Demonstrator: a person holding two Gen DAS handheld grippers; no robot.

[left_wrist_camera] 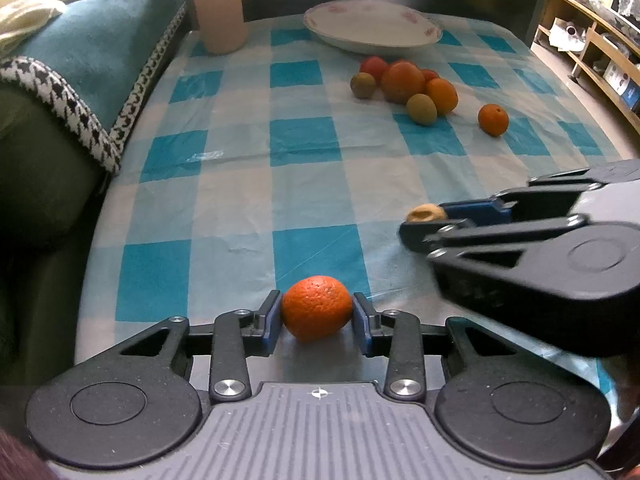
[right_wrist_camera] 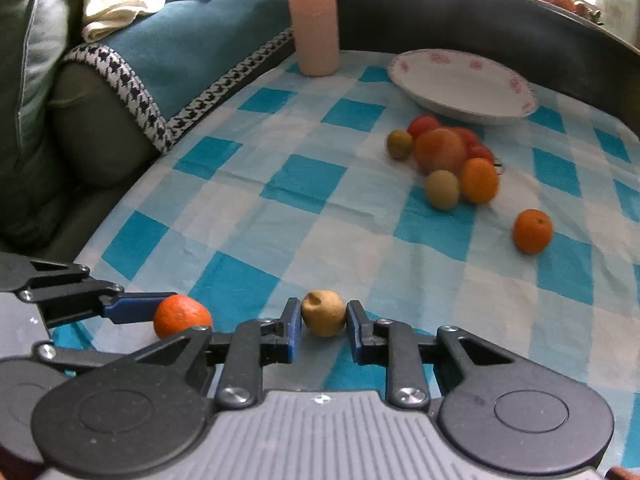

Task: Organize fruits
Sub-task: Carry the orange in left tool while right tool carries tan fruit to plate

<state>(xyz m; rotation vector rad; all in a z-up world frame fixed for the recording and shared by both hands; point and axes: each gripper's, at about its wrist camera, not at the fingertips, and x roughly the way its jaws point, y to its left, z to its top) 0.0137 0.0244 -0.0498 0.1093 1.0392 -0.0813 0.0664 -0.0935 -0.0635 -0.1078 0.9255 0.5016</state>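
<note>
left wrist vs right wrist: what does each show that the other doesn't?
Left wrist only: wooden shelving at the right edge.

Right wrist only: a green cushion at the left, and the tan dimpled fruit in full between the right claw.

Both: the left claw shut on a round orange citrus, the white floral plate, the fruit pile, the pink cylinder.

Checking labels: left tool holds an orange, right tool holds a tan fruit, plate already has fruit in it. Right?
Not quite: the plate holds nothing, as the right wrist view shows. The left tool does hold the orange, and the right tool the tan fruit.
</note>
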